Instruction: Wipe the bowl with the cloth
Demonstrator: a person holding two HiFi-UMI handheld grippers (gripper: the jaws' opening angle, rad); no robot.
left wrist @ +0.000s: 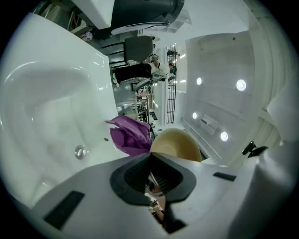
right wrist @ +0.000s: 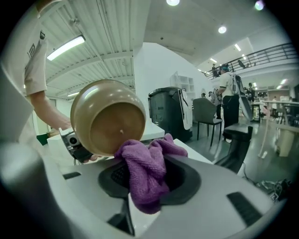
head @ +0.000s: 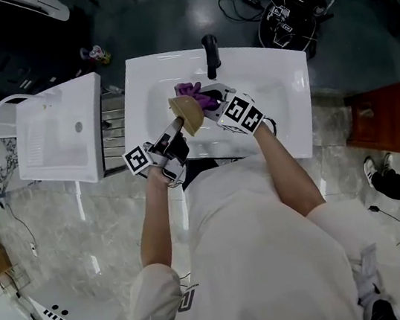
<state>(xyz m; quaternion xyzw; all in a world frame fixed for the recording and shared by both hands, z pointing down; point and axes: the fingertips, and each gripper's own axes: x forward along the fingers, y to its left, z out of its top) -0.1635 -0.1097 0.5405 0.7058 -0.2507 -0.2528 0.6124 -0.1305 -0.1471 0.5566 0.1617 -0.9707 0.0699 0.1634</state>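
In the head view the left gripper (head: pixel 177 127) has its tips hidden behind the tan bowl (head: pixel 188 112). The person's torso cuts off the near edge of the white sink (head: pixel 277 75). In the left gripper view the jaws are pressed almost together on what looks like the bowl's rim, and the grip point itself is buried between their dark pads. The bowl rises just beyond them, held above the basin. Just to its right, the purple cloth (head: pixel 193 90) touches the bowl, with its lower folds lost inside the right gripper (head: pixel 211 101). The right gripper view shows those jaws clenched on the cloth, which bulges out against the bowl. Both forearms reach forward from the near side. The left one angles right and the right one angles left, and they meet over the sink, in front of the black faucet (head: pixel 211 52).
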